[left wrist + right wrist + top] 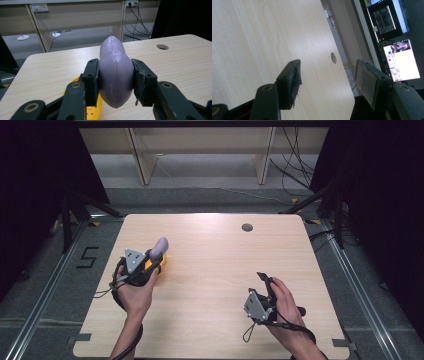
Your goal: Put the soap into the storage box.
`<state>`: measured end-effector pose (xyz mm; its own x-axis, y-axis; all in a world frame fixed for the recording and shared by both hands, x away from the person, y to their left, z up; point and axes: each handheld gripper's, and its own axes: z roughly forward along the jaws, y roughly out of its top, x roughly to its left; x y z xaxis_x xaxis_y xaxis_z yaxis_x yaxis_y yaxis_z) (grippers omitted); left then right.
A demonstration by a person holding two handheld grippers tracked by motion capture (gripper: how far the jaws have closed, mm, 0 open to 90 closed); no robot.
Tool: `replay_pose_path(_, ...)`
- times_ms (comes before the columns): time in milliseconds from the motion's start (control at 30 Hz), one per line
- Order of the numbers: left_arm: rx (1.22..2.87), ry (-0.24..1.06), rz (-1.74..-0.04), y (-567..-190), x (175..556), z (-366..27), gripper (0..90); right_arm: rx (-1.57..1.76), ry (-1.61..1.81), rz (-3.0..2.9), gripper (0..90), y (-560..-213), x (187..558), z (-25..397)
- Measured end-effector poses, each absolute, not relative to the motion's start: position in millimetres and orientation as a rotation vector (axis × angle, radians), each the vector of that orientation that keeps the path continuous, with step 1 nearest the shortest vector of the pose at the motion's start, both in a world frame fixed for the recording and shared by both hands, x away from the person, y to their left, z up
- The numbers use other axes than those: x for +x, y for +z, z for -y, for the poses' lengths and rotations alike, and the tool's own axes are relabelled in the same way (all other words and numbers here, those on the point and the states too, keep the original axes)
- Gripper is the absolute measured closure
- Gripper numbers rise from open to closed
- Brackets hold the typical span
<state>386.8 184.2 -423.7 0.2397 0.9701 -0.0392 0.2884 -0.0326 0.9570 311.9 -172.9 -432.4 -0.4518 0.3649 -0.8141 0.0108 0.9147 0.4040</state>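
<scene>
While I stand at the near edge of the wooden table [210,270], this is how my two tongs sit:

Left gripper [154,261]: clenched on a purple eggplant-shaped toy [159,248], over the left part of the table, my left hand [136,290] wrapped round the handle.

Grip on the toy: in the left gripper view my black pads [91,80] press on both flanks of the purple toy [115,75], around its fat lower half; the narrow end points away from me and upward.

Where the toy is: held in my left jaws and raised off the tabletop, tilted, with its rounded bottom hanging between the pads.

Yellow thing [164,262]: lies just under and beside the left jaws; in the left gripper view it [96,110] shows below the left pad. I cannot tell what it is, nor whether the toy touches it.

Right gripper [263,278]: released, jaws spread wide with nothing between them, over the right part of the table, well apart from the toy, with my right hand [286,302] on it.

Right gripper view: the two pads [365,82] stand apart over bare wood; the table's round cable hole [333,57] lies beyond them, and lit monitors [399,60] show past the table edge.

Cable hole from above: near the far edge [247,227].
</scene>
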Motion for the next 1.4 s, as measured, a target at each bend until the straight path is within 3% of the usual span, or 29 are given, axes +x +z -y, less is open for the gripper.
replay_pose_path(500, 1.517, 0.923, -1.297, -440, 399, -194, 59.1, 0.27, 0.417, -2.01, 38.8, -433, 312, 173)
replay_pose_path(1400, 1.551, 0.898, -1.38, -471, 422, -206, 59.1, 0.274, 0.418, -2.01, 38.9, -434, 313, 172)
